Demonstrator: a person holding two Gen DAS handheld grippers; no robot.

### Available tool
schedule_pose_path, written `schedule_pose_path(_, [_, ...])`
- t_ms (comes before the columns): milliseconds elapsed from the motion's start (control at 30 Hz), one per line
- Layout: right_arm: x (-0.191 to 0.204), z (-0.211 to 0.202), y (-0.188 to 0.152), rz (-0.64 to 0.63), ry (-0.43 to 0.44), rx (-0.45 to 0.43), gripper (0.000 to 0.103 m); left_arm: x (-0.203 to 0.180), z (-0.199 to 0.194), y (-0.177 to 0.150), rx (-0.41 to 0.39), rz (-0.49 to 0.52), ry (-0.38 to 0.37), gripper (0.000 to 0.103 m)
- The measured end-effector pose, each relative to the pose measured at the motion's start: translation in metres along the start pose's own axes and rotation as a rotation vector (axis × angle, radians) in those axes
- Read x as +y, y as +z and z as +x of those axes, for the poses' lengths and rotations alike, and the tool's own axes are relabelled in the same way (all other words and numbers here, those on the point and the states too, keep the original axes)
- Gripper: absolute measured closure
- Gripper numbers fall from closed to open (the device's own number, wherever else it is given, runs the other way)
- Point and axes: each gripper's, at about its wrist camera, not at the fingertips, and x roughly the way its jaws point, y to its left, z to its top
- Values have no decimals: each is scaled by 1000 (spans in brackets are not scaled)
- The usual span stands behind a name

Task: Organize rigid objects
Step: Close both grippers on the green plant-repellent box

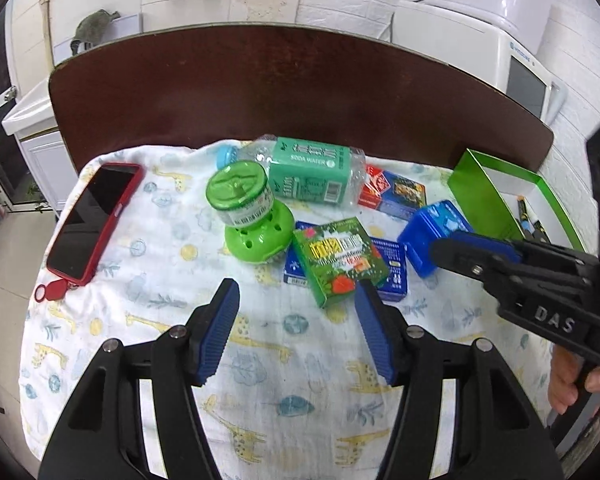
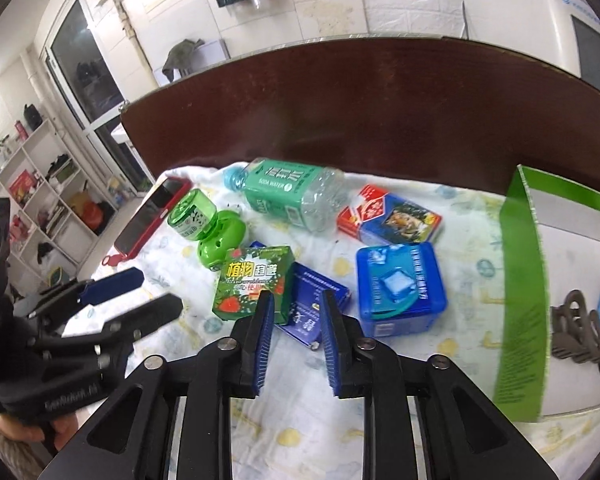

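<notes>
Seen over a giraffe-print cloth [image 1: 148, 312] on a dark brown tabletop [image 1: 260, 92]: left gripper [image 1: 296, 296] half open, empty, near the front edge. Right gripper [image 2: 296, 302] narrowly parted, gripping nothing, tips over a green carton [image 2: 256, 280] and a dark blue carton [image 2: 316, 300] mid-cloth. Toward the back edge, a soda water bottle [image 1: 312, 172] on its side. Near the left edge, a red-cased phone [image 1: 92, 220]. At the right edge, a green-walled box [image 2: 524, 280].

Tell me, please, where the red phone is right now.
The red phone lies at the cloth's far left edge, left of the green jar.
</notes>
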Motion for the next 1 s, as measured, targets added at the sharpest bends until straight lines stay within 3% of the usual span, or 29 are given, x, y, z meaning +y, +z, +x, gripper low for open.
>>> schedule_pose_path(100, [4, 11, 3, 13, 3, 12, 62, 2, 7, -5, 16, 16, -22, 45])
schedule_pose_path(633, [16, 63, 17, 30, 3, 84, 61, 5, 49, -5, 59, 46, -136, 46])
schedule_pose_path(767, [16, 72, 19, 33, 9, 93, 61, 3, 56, -1, 63, 49, -168, 59])
schedule_pose_path(800, [16, 73, 19, 35, 13, 91, 61, 4, 59, -1, 72, 42, -184, 65])
schedule_pose_path(833, [15, 73, 20, 38, 18, 91, 61, 4, 62, 0, 84, 37, -200, 80])
schedule_pose_path(1000, [14, 75, 21, 33, 31, 96, 61, 2, 68, -2, 96, 48, -191, 84])
